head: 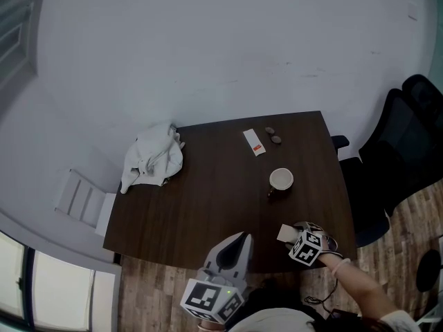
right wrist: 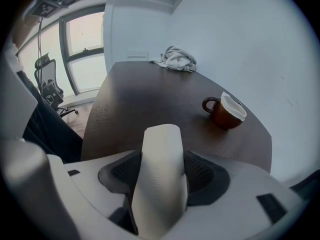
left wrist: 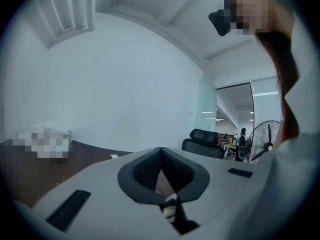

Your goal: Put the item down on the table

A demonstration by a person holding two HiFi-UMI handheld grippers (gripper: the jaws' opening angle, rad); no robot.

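Right gripper view: my right gripper is clamped on a folded white paper towel, which stands upright between the pads. Head view: it sits over the near right corner of the dark table; contact with the top, cannot tell. Brown mug just beyond it. White cloth at far left edge. My left gripper: jaws together, nothing between them.

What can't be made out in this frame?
- Head view: the two small dark things by the white slip are too small to identify.
- Right gripper view: the cup's rim hides what it holds.
- Right gripper view: the folded paper's lower end is hidden inside the right gripper.
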